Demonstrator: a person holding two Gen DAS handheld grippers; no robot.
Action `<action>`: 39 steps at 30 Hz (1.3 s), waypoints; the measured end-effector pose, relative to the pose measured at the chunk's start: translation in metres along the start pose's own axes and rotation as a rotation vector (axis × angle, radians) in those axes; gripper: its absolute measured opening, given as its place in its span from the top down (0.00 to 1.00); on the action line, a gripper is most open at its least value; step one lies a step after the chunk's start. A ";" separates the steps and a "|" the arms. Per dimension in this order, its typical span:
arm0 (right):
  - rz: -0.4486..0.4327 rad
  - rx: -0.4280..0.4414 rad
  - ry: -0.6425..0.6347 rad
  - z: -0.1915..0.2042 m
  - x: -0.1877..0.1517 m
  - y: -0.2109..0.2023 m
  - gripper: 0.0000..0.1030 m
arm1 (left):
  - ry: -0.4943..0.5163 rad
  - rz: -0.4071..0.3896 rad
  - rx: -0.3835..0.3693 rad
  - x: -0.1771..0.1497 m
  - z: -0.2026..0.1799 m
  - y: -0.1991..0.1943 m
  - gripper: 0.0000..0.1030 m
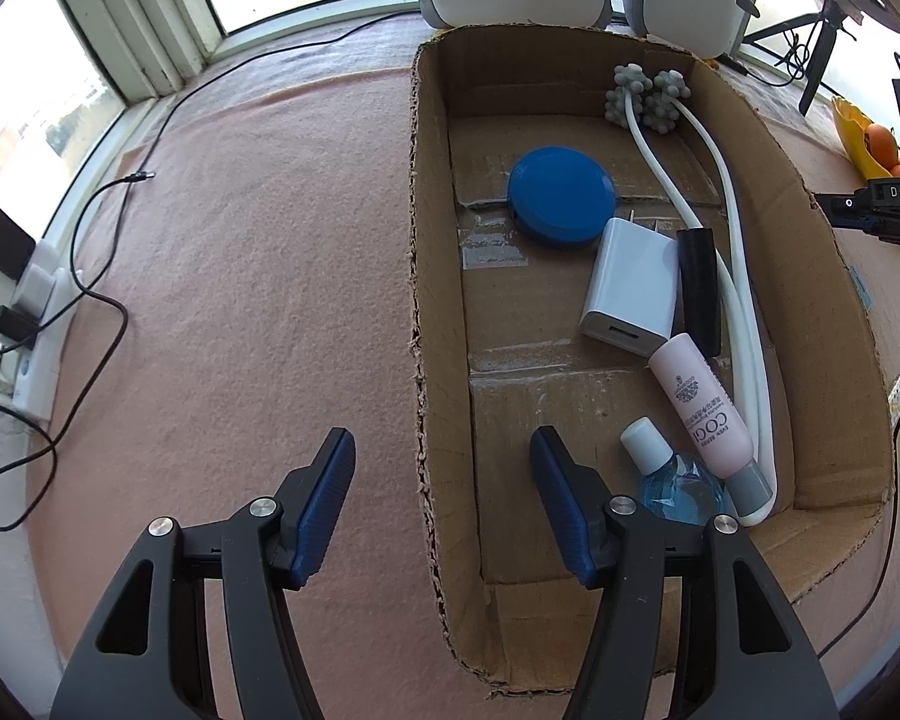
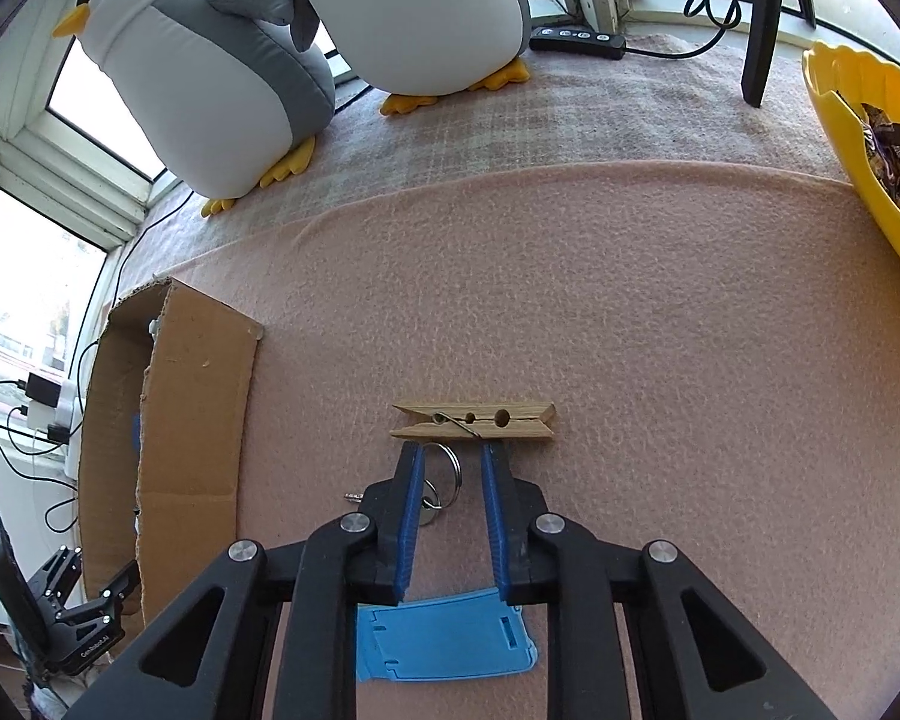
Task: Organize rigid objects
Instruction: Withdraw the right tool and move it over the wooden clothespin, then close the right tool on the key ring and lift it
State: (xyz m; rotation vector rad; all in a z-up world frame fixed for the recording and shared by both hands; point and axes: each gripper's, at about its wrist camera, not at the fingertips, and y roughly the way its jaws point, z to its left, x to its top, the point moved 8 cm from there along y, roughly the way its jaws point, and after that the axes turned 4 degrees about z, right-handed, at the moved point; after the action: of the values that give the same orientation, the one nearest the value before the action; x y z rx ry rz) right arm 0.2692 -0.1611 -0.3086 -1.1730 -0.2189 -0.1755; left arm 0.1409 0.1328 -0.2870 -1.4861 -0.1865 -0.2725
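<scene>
Right wrist view: your right gripper (image 2: 450,456), jaws narrowed but gripping nothing, straddled the silver metal key ring (image 2: 444,474) at lower centre; next, pinch it.

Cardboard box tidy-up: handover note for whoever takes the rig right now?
Left gripper: open, empty, over the cardboard box wall.
Right gripper: open, jaws straddling the key ring on the cloth, no grip yet.
Done: blue round case, white charger, pink tube, blue bottle and white massager lie in the box.
Left: key ring, wooden clothespin, blue plastic piece, all outside on the cloth.
</scene>
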 end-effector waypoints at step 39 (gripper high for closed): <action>-0.153 0.088 -0.316 0.149 -0.043 -0.088 0.98 | 0.008 -0.037 -0.017 -0.003 0.004 0.001 0.41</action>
State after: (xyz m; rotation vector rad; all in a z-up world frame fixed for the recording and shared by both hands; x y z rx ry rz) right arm 0.1935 -0.0556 -0.1858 -1.0924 -0.5896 -0.1127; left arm 0.1387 0.1367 -0.2881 -1.4989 -0.2064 -0.3105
